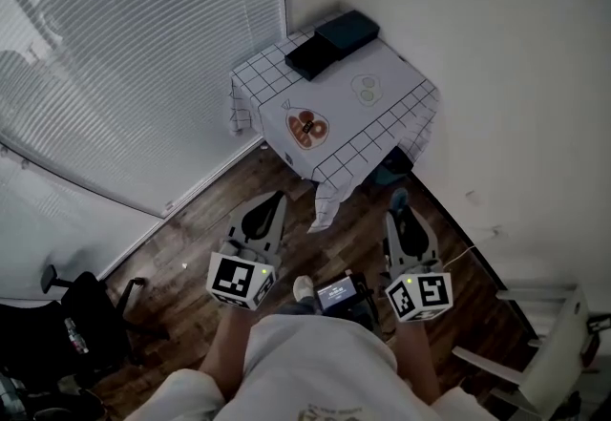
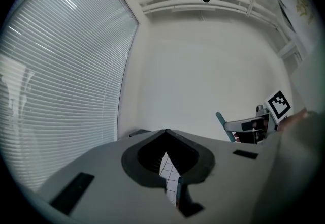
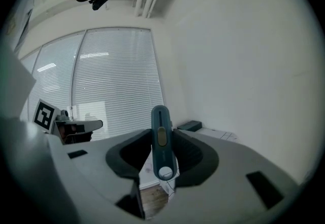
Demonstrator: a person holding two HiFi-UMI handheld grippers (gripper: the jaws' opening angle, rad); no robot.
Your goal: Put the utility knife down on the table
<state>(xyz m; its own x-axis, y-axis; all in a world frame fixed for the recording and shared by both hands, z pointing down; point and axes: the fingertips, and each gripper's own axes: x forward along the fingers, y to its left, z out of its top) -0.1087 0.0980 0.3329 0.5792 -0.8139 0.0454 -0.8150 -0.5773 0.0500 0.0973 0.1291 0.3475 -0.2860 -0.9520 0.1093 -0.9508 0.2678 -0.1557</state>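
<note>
A teal utility knife (image 3: 161, 139) with a yellow slider stands upright between the pads of my right gripper (image 3: 162, 159), which is shut on it. In the head view the knife (image 1: 399, 201) pokes out ahead of the right gripper (image 1: 401, 219), held over the wooden floor short of the table (image 1: 387, 71). The table carries a white checked cloth and stands in the corner. My left gripper (image 1: 268, 214) hangs level with the right one, jaws together and empty. The left gripper view shows only a thin slit between its pads (image 2: 177, 164), with the knife (image 2: 221, 120) off to the right.
On the table lie two dark flat boxes (image 1: 333, 40), an orange-brown printed shape (image 1: 306, 128) and a pale ring pattern (image 1: 367, 90). Window blinds (image 1: 124, 56) fill the left, a white wall the right. A black chair (image 1: 76, 324) and a white chair (image 1: 554, 352) flank me.
</note>
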